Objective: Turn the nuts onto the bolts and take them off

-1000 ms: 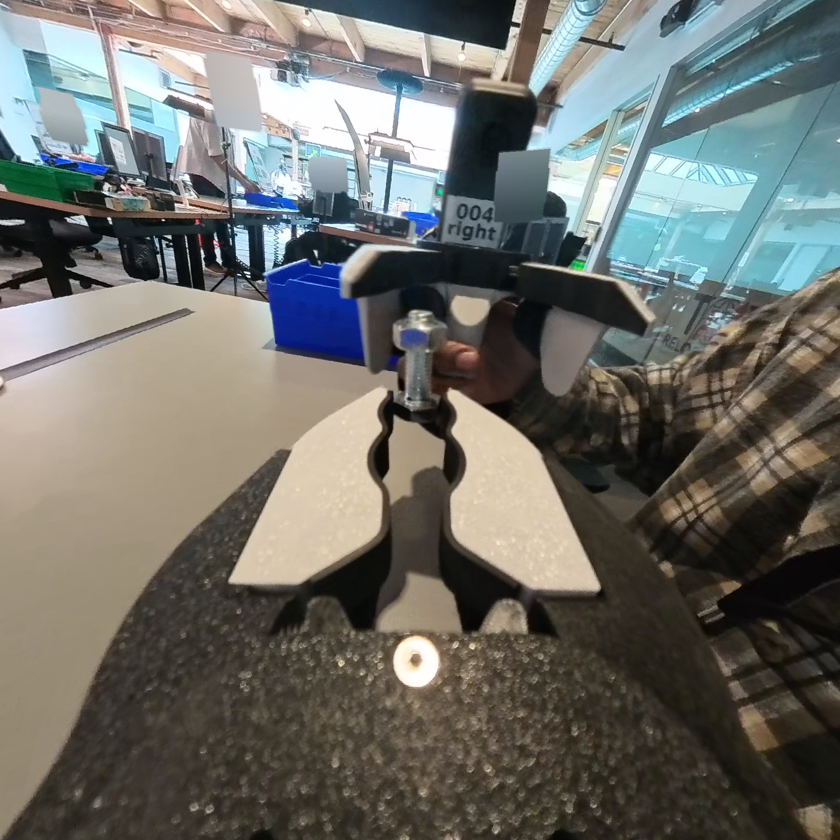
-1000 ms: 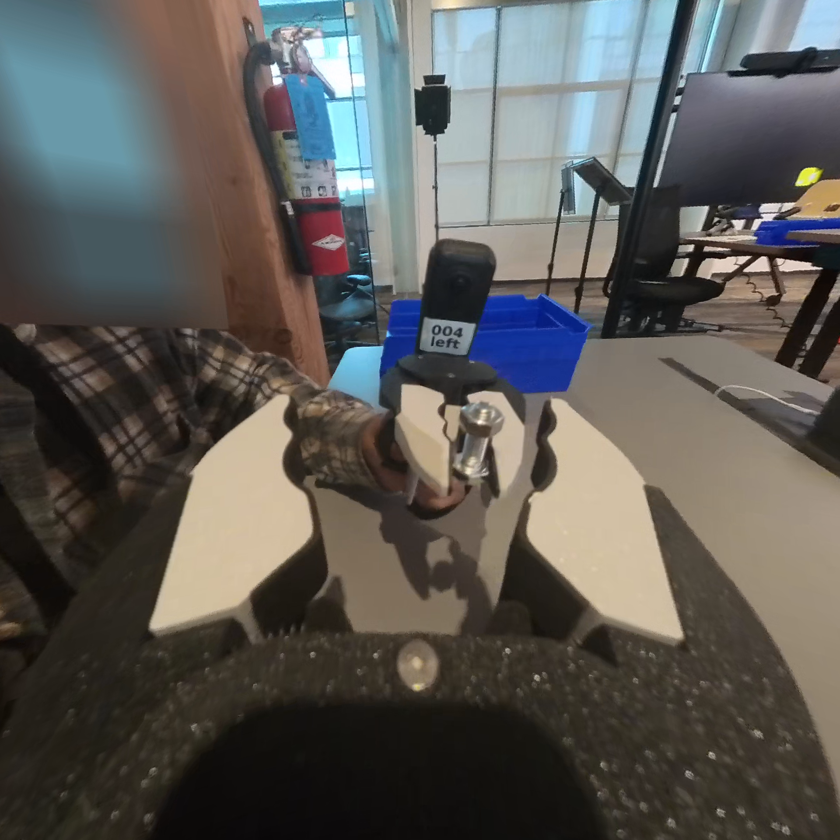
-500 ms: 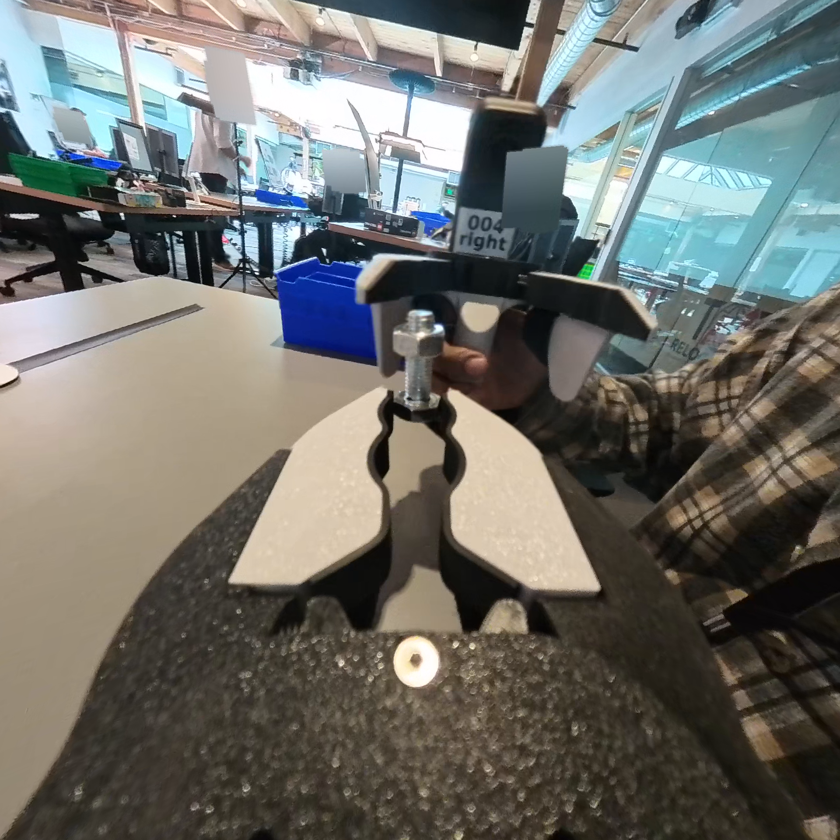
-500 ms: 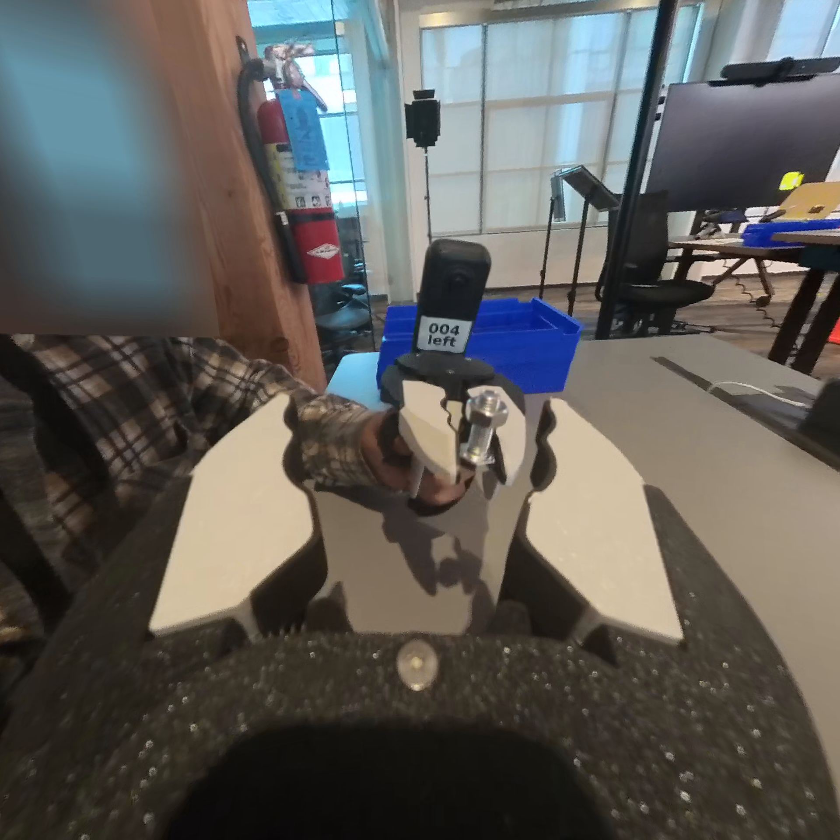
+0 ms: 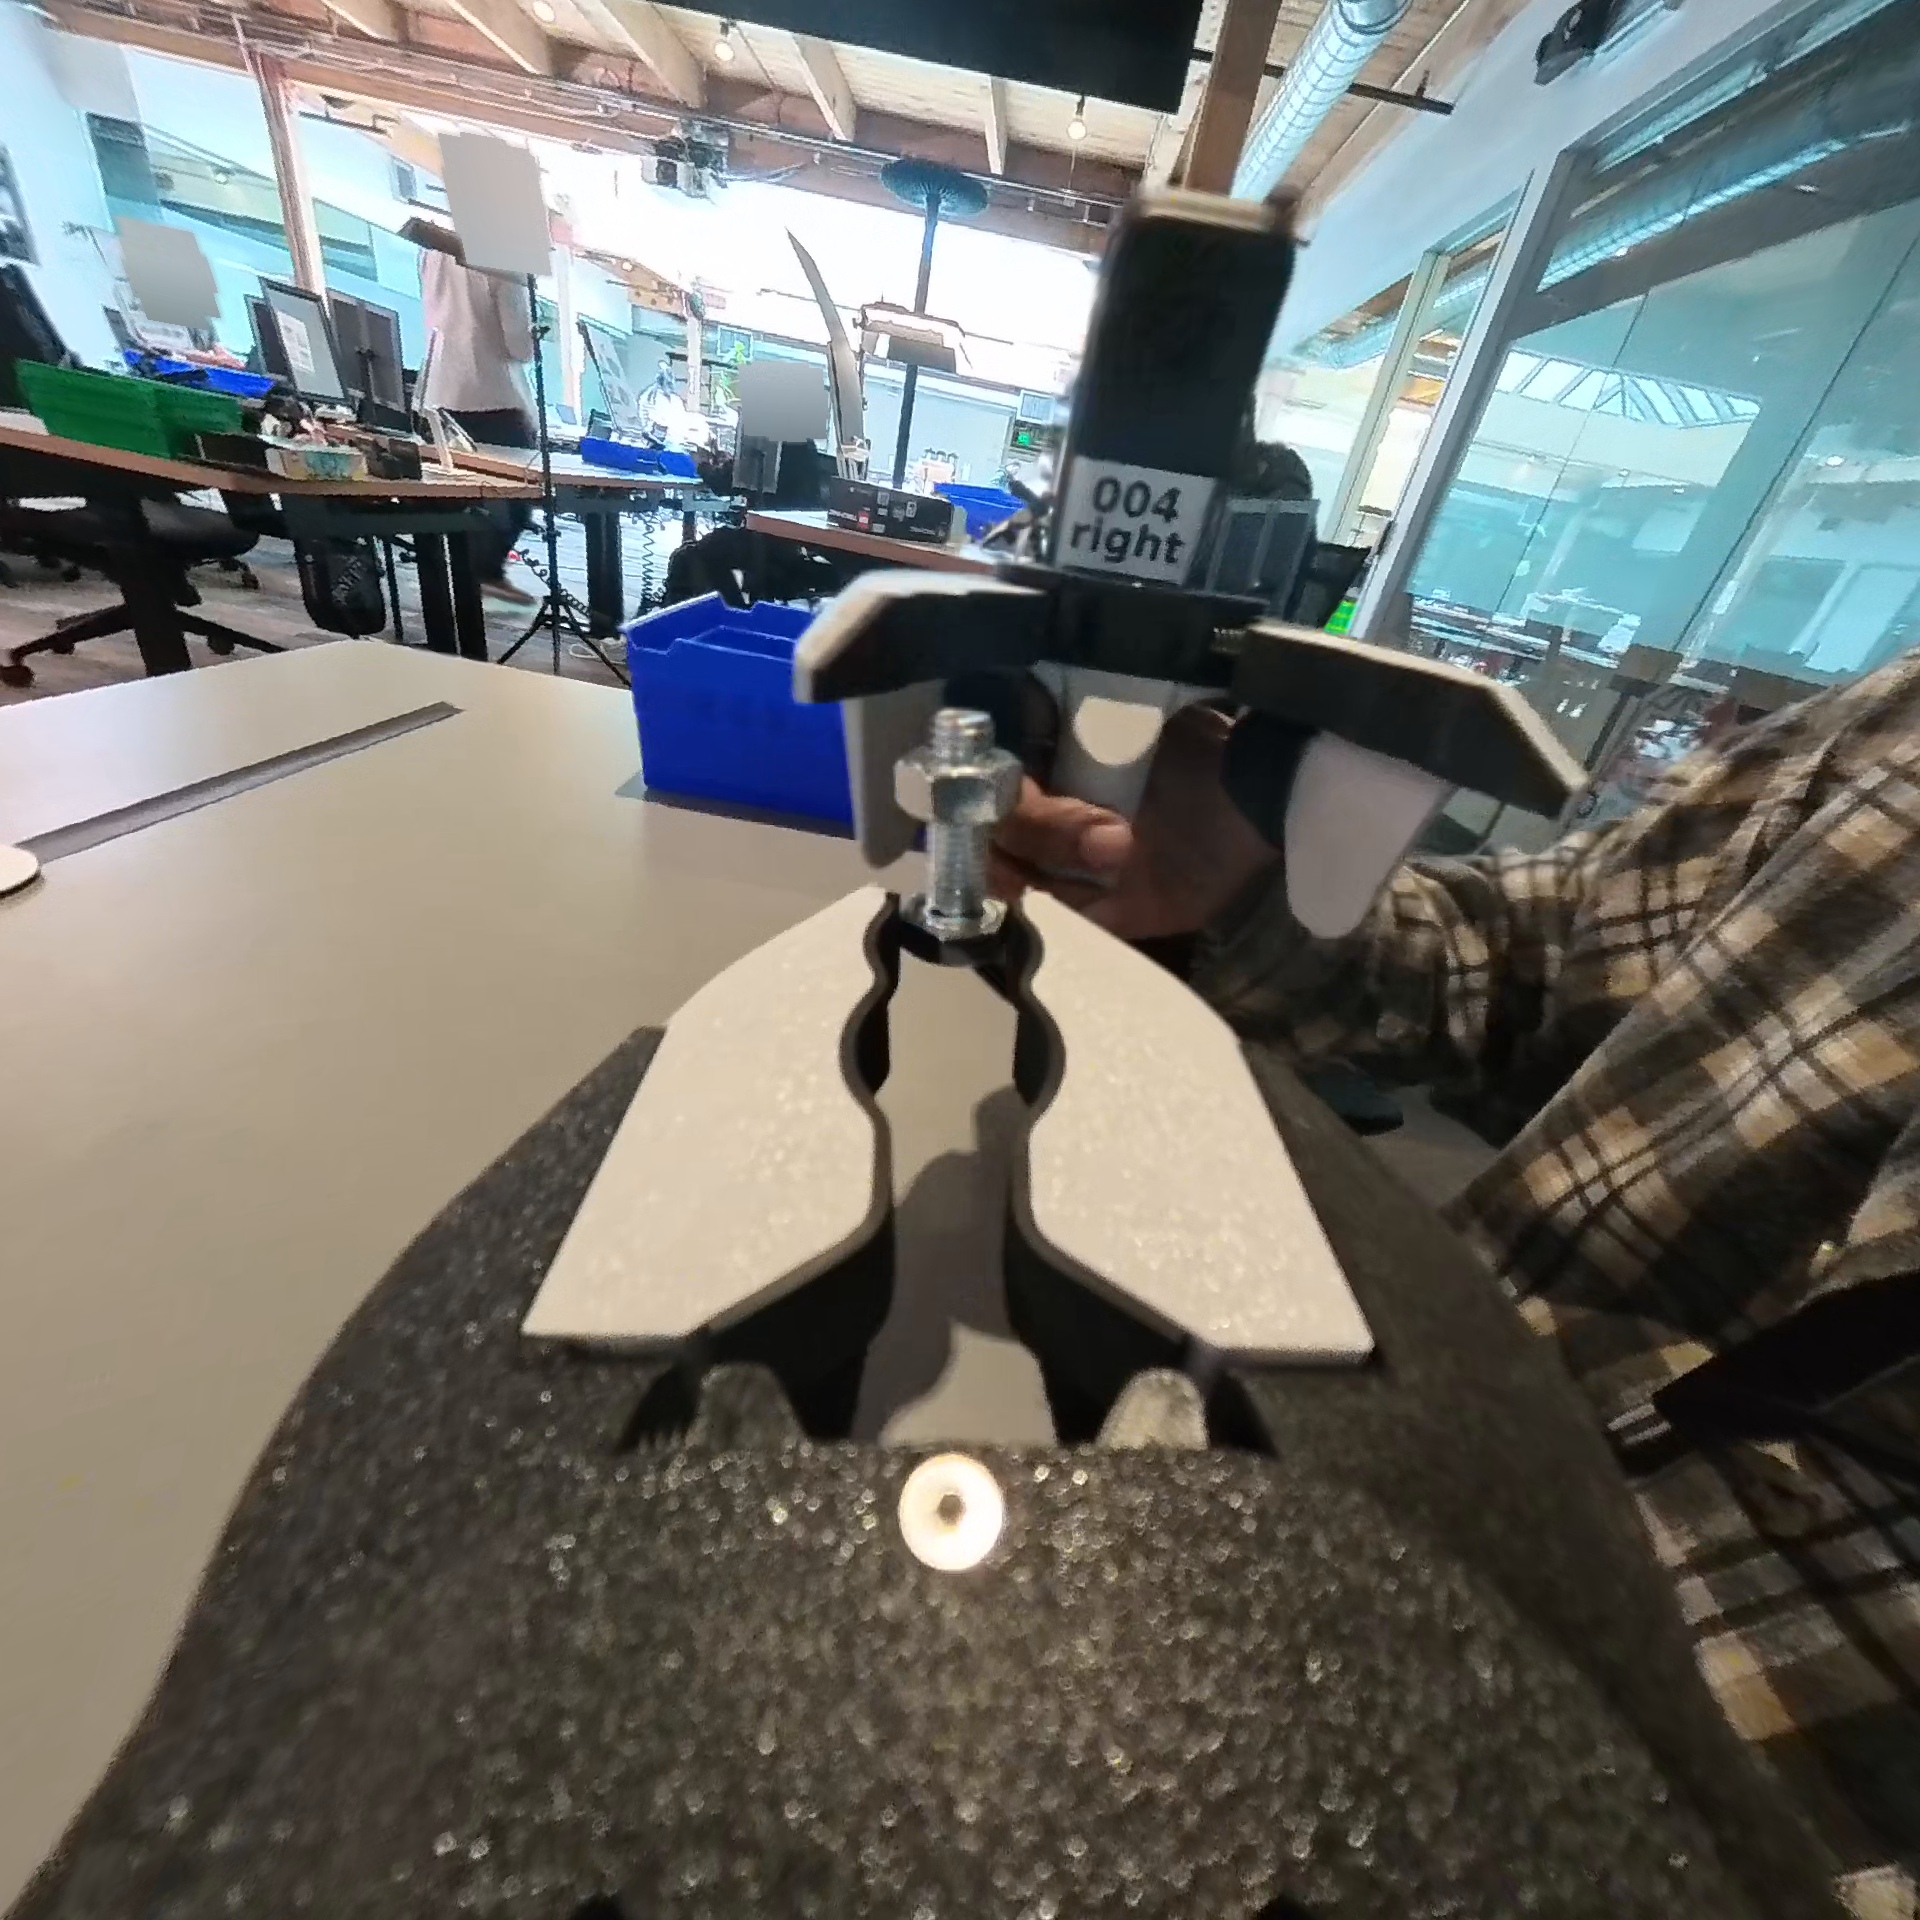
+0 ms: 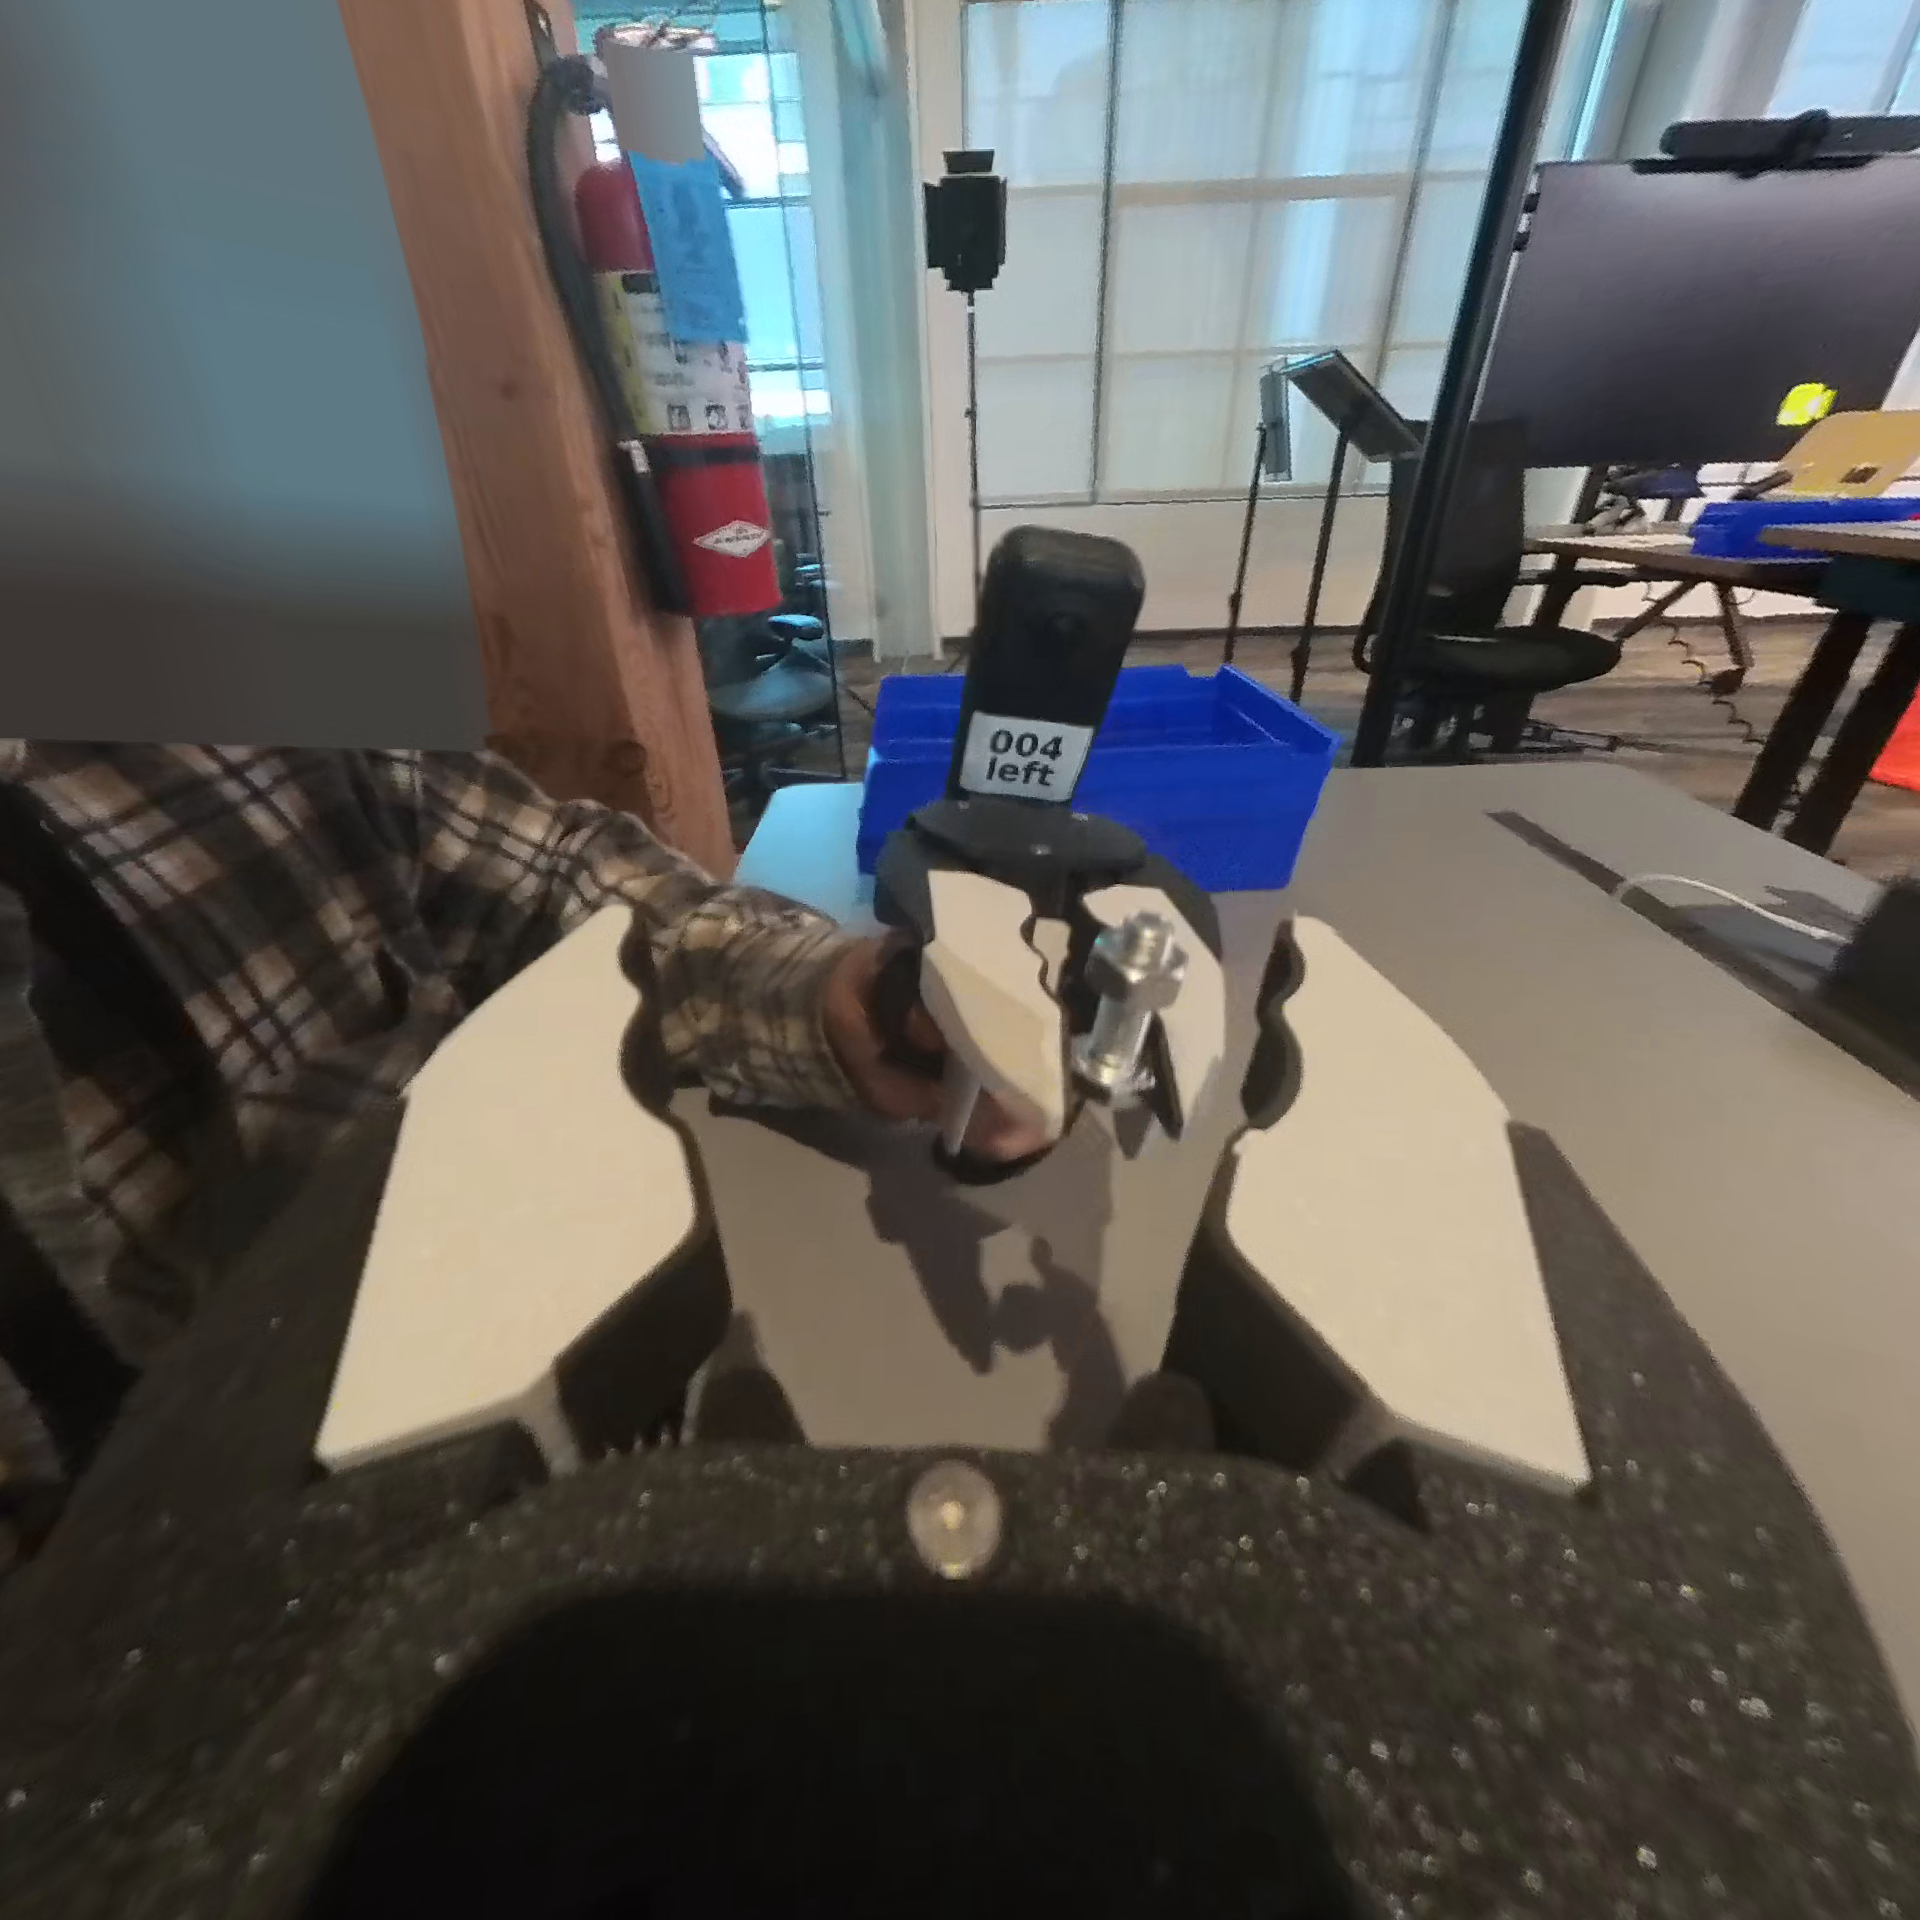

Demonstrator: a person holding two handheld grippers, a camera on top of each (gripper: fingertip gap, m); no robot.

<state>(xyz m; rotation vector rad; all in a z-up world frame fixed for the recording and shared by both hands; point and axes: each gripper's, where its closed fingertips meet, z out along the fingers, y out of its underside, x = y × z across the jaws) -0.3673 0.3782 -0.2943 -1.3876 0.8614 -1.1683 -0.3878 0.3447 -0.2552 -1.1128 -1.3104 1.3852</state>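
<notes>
Bolt upright in left claw; right claw spread wide.

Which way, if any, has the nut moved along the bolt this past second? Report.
Yes. The nut has moved down the bolt toward the head clamped in the left gripper; bare thread now shows above it.

left gripper clamping upright bolt, nut near top

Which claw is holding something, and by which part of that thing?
The left claw grips the upright silver steel bolt by its head; the right claw is open, holding nothing.
</notes>
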